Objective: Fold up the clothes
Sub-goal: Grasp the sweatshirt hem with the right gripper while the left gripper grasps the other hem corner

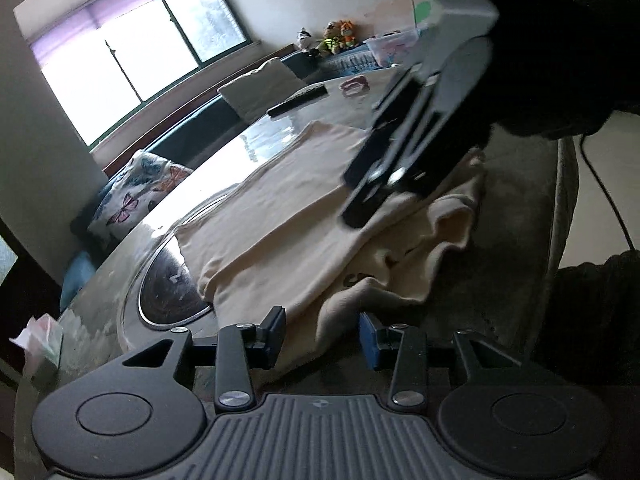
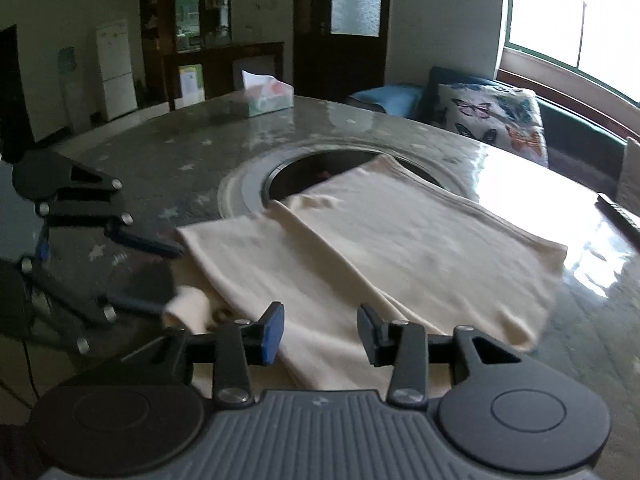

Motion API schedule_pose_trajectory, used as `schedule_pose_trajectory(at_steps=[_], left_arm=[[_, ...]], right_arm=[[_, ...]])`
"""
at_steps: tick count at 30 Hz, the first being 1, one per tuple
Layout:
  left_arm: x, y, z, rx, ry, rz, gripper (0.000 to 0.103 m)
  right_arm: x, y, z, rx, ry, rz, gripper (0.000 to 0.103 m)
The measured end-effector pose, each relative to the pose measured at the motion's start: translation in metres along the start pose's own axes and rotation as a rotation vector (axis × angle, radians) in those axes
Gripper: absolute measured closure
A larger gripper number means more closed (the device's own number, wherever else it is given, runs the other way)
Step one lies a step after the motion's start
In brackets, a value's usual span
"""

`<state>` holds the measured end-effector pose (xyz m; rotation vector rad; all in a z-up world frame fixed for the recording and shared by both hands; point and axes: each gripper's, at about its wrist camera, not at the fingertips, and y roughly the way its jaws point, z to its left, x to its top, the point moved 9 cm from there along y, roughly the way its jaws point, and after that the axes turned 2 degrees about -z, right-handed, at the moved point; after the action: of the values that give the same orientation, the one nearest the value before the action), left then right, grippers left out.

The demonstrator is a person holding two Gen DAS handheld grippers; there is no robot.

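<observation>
A cream shirt (image 2: pixel 400 248) lies partly folded on the round glass-topped bench (image 2: pixel 168 152), its far edge overlapping the dark round recess (image 2: pixel 288 178) at the bench centre. The left hand-held gripper (image 1: pixel 323 334) has its jaws apart over the near, rumpled edge of the shirt, with no cloth pinched between the pads. The right hand-held gripper (image 2: pixel 321 334) likewise has its jaws apart above the near folded edge of the shirt, gripping nothing. A tissue box (image 2: pixel 266 94) stands beyond the recess. A butterfly-print cushion (image 2: pixel 494 120) rests on the sofa beyond the bench.
</observation>
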<state>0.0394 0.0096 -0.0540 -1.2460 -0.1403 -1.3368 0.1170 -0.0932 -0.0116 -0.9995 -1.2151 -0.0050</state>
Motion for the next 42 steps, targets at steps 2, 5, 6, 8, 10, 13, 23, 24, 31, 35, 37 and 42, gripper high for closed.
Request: schedule_pose_trajectory(at_steps=[2, 5, 6, 8, 10, 13, 23, 24, 31, 35, 37, 42], left_arm=[[0.000, 0.002, -0.003, -0.006, 0.009, -0.005, 0.060], [0.002, 0.003, -0.007, -0.007, 0.022, -0.020, 0.060], [0.002, 0.003, -0.008, -0.011, 0.020, -0.024, 0.060], [0.003, 0.006, -0.009, -0.020, 0.019, -0.032, 0.060], [0.004, 0.008, -0.010, -0.024, 0.021, -0.039, 0.060], [0.007, 0.011, -0.012, -0.032, 0.023, -0.051, 0.060], [0.022, 0.006, -0.005, -0.075, -0.040, -0.105, 0.088], [0.025, 0.005, -0.001, -0.075, -0.056, -0.112, 0.090], [0.049, 0.014, 0.034, -0.074, -0.201, -0.128, 0.092], [0.056, 0.025, 0.045, -0.077, -0.234, -0.121, 0.093], [0.057, 0.027, 0.048, -0.081, -0.241, -0.119, 0.093], [0.051, 0.024, 0.045, -0.096, -0.246, -0.106, 0.089]], right_arm=[[0.003, 0.009, 0.007, 0.012, -0.012, 0.000, 0.056], [0.001, 0.017, 0.011, 0.010, -0.028, 0.013, 0.056], [-0.001, 0.015, 0.009, 0.009, -0.023, 0.017, 0.056], [-0.006, 0.010, 0.004, -0.001, -0.011, 0.023, 0.056], [-0.015, 0.000, -0.006, -0.027, 0.004, 0.036, 0.056], [-0.032, -0.013, -0.022, -0.061, 0.035, 0.065, 0.055], [-0.043, -0.050, -0.037, -0.104, 0.034, 0.064, 0.054], [-0.039, -0.054, -0.035, -0.097, 0.017, 0.053, 0.052], [-0.028, -0.066, -0.008, -0.001, -0.120, 0.022, 0.036], [-0.034, -0.054, 0.002, 0.009, -0.174, 0.035, 0.036], [-0.035, -0.046, 0.001, 0.001, -0.173, 0.032, 0.039], [-0.037, -0.025, -0.013, -0.040, -0.117, 0.070, 0.078]])
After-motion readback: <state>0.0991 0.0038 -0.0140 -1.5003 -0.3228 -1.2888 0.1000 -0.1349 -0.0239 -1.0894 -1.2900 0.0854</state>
